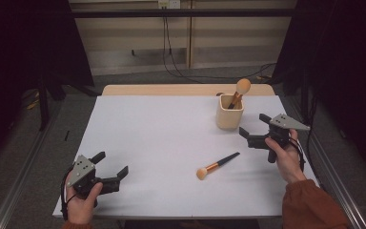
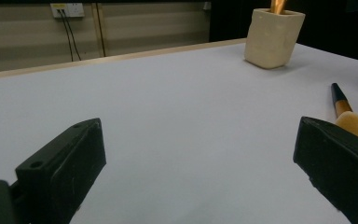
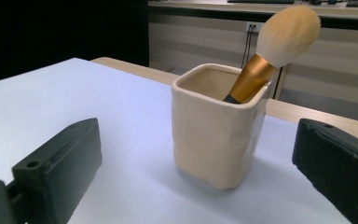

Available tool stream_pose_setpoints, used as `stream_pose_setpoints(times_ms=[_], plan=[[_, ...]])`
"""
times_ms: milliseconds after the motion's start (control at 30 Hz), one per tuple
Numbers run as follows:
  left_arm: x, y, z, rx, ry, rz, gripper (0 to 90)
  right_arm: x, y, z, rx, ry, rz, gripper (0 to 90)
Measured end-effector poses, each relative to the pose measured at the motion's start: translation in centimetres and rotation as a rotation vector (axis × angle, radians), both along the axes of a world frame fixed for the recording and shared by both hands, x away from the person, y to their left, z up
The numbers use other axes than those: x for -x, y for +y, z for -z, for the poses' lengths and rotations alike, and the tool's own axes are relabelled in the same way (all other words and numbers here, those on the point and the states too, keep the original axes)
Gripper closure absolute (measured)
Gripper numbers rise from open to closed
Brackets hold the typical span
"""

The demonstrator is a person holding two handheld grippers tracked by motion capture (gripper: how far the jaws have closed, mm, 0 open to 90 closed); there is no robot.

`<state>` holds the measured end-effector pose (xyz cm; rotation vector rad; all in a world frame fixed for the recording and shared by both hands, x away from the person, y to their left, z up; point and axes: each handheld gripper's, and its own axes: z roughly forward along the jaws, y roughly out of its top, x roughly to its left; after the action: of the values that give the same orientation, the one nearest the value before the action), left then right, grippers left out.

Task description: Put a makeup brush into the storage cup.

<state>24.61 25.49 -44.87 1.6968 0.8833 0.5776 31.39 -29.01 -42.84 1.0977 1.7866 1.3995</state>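
High view has the small makeup brush with black handle, gold ferrule and tan bristles (image 1: 217, 165) lying flat on the white table (image 1: 147, 143), bristles toward the person, roughly between both hands. Just beyond it stands the cream square ceramic cup (image 1: 229, 112) with a bigger brush (image 1: 239, 90) leaning inside. Right tongs (image 1: 253, 127) sit wide open beside that cup, gripping nothing. Left tongs (image 1: 111, 164) are also spread wide and empty, well apart from the brush.

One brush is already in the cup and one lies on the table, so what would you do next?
Probably bring the right tool, open beside the cup, down to the black handle of the loose makeup brush. It lies flat, untouched, nearer that tool than the open left tool; the other brush already stands inside.
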Motion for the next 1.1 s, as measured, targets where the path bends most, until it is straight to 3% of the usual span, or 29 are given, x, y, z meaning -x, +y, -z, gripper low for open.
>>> stream_pose_setpoints(times_ms=[200,367,700,1100], plan=[[0.0,0.0,0.0,0.001,-0.002,0.007,2.2,2.0,-0.2,0.7,0.018,0.009,0.002,1.0],[-0.1,0.2,0.0,0.006,-0.005,0.012,2.2,3.7,-0.7,1.0,-0.001,-0.016,0.038,1.9],[0.1,-0.1,-0.1,0.004,-0.01,0.011,2.2,6.8,-0.7,2.0,0.01,0.011,0.021,1.9],[0.5,0.1,-0.2,0.01,-0.01,-0.006,2.2,9.2,-1.5,2.3,0.014,0.011,0.019,1.7]])
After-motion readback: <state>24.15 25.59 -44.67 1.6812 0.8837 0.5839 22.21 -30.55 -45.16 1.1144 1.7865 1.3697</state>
